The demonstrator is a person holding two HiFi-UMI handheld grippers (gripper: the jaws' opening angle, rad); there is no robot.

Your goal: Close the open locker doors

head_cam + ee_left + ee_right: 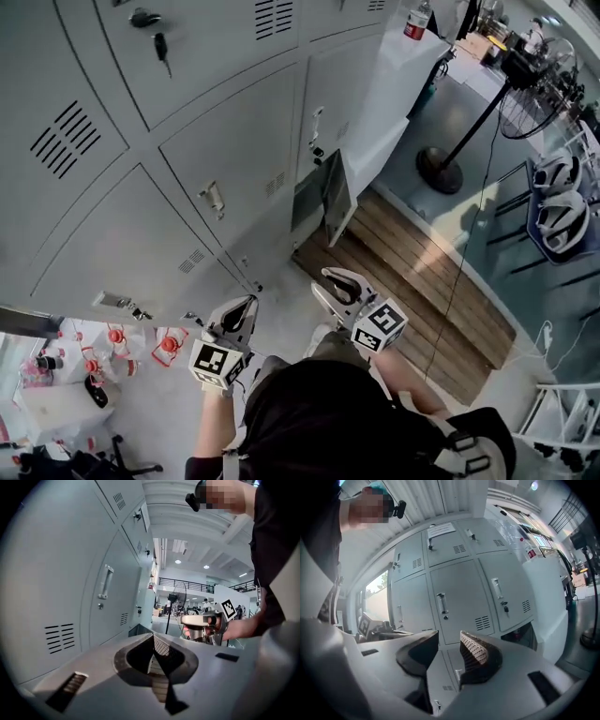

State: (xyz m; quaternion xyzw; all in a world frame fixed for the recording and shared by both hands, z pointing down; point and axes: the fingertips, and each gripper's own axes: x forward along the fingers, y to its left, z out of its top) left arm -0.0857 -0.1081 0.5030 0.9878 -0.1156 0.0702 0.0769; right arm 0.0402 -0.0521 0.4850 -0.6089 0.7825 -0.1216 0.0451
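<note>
A bank of grey lockers (141,187) fills the head view. One low door (337,196) at the bank's right end stands ajar, with its dark compartment (306,202) showing; in the right gripper view that compartment (520,635) sits low on the right. The other doors in view look closed. My left gripper (240,313) is held in front of the lockers with its jaws together and nothing in them (152,654). Beside it my right gripper (343,285) is open and empty (449,649), facing the locker fronts and short of the ajar door.
A wooden platform (412,281) lies right of the lockers. A standing fan (442,169) with a floor cable and chairs (562,206) are farther right. A bottle (417,21) stands on a white cabinet. Keys (161,47) hang in an upper door. Red-and-white items (112,347) lie at lower left.
</note>
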